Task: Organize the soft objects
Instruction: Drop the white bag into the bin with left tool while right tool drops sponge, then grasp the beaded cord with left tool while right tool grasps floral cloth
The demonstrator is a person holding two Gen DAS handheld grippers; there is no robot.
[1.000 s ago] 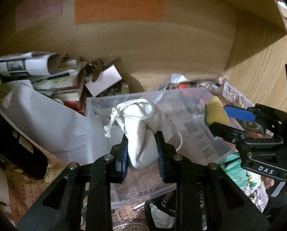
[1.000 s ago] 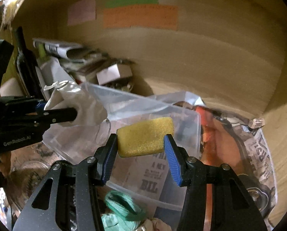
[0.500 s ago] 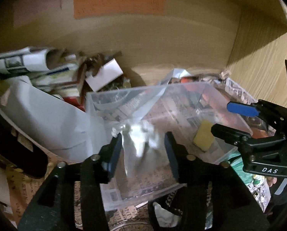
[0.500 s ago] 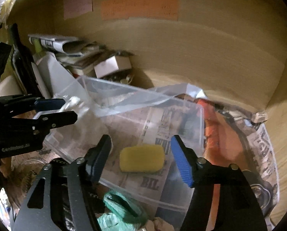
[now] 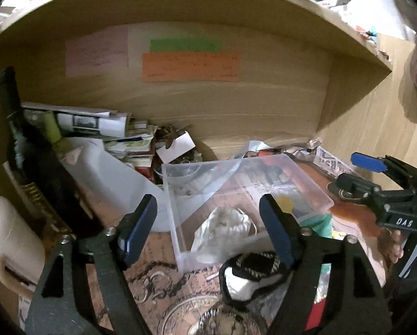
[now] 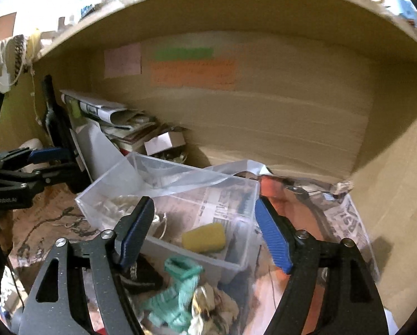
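1. Inside a wooden shelf nook, the left gripper (image 5: 207, 229) hangs with its blue-padded fingers (image 5: 140, 229) spread wide and holding nothing, above the near end of a clear plastic bin (image 5: 172, 195).
2. The white drawstring pouch (image 5: 222, 226) lies crumpled on the bin's floor, between those fingers as seen from the left wrist.
3. The right gripper (image 6: 203, 231) is likewise fully open and empty; the yellow sponge (image 6: 204, 237) rests in the bin's near corner, apart from the pouch.
4. A green knitted piece (image 6: 177, 287) lies outside the bin, just beside its front wall, on newspaper (image 6: 348, 223).
5. Coloured paper notes (image 5: 190, 67) are stuck to the back panel.
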